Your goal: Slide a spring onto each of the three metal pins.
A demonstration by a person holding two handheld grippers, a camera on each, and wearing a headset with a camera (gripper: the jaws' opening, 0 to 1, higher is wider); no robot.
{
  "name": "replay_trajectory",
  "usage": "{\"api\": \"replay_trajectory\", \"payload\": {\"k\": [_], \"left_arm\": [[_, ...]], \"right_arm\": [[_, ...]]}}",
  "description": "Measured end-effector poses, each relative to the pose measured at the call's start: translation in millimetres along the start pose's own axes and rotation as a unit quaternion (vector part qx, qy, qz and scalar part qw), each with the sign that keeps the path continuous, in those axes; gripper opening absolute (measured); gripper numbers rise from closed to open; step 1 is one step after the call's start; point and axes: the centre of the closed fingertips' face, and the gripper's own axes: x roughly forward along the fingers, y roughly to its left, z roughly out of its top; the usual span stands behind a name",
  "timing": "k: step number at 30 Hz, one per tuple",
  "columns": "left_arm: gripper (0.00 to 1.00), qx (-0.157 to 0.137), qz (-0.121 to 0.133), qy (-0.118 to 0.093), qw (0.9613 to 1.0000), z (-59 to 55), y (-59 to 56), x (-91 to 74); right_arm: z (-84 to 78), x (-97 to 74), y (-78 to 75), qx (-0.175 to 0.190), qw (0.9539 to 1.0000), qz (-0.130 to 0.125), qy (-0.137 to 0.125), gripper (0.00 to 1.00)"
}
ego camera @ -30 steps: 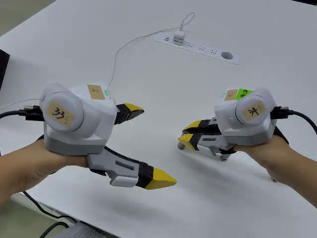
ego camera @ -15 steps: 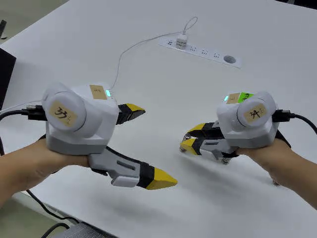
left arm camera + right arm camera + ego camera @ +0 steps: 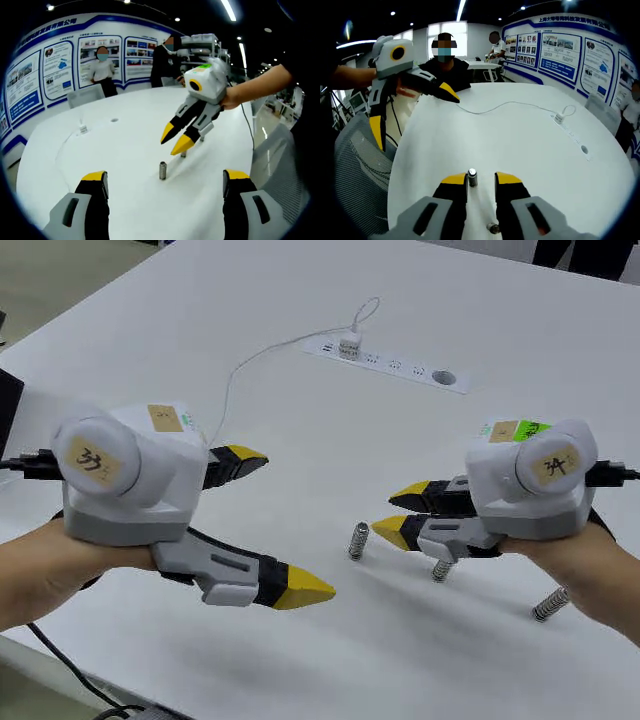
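While both claws hover above it, the white table (image 3: 150, 350) takes up nearly the whole head view. The left claw (image 3: 272, 522) is held at the left with its two yellow-tipped jaws spread wide and nothing between them. It points across the table toward the other claw. The right claw (image 3: 392, 512) is held at the right and points back at it. Its jaws are drawn close with a narrow gap showing, and they pinch nothing.

A white power strip (image 3: 395, 362) lies on the far side of the table with a small charger plug (image 3: 349, 344) set in one end. A thin white cable (image 3: 262, 346) curves from the plug toward the left claw.

An upright spring (image 3: 358, 540) stands on the table just in front of the right claw's tips, apart from them. In the right gripper view its shiny metal top lines up with the gap between the jaws. A second upright spring (image 3: 441, 570) stands under the right claw's body. A loose spring (image 3: 550, 604) lies on its side on the table, just beside the right hand (image 3: 590, 560).
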Motion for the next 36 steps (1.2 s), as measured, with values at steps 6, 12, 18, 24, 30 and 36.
{"api": "replay_trajectory", "payload": {"k": [6, 12, 18, 24, 30, 36], "left_arm": [[0.97, 0.008, 0.009, -0.01, 0.9999, 12.1, 1.5, -2.2], [0.96, 0.015, 0.012, -0.014, 0.9997, 20.3, -0.2, -5.3], [0.96, 0.021, 0.014, -0.012, 0.9996, 22.2, -3.1, -8.7], [0.96, 0.019, 0.019, -0.02, 0.9994, 29.1, -3.6, -12.9], [0.96, 0.03, 0.021, -0.02, 0.9991, 33.5, -5.1, -14.0], [0.96, 0.038, 0.018, -0.016, 0.999, 33.9, -6.0, -12.9]], "right_arm": [[-0.8, -32.8, -3.8, 0.014, 0.9996, -0.017, -0.018, 0.22], [-6.1, -66.1, -6.9, 0.018, 0.9986, -0.041, -0.027, 0.23], [-17.1, -95.3, -12.8, 0.029, 0.997, -0.065, -0.031, 0.25], [-26.7, -121.9, -13.7, 0.031, 0.9958, -0.079, -0.034, 0.27], [-36.9, -147.4, -14.2, 0.026, 0.9949, -0.093, -0.03, 0.31], [-46.7, -167.4, -9.2, 0.016, 0.9949, -0.097, -0.021, 0.38]]}}
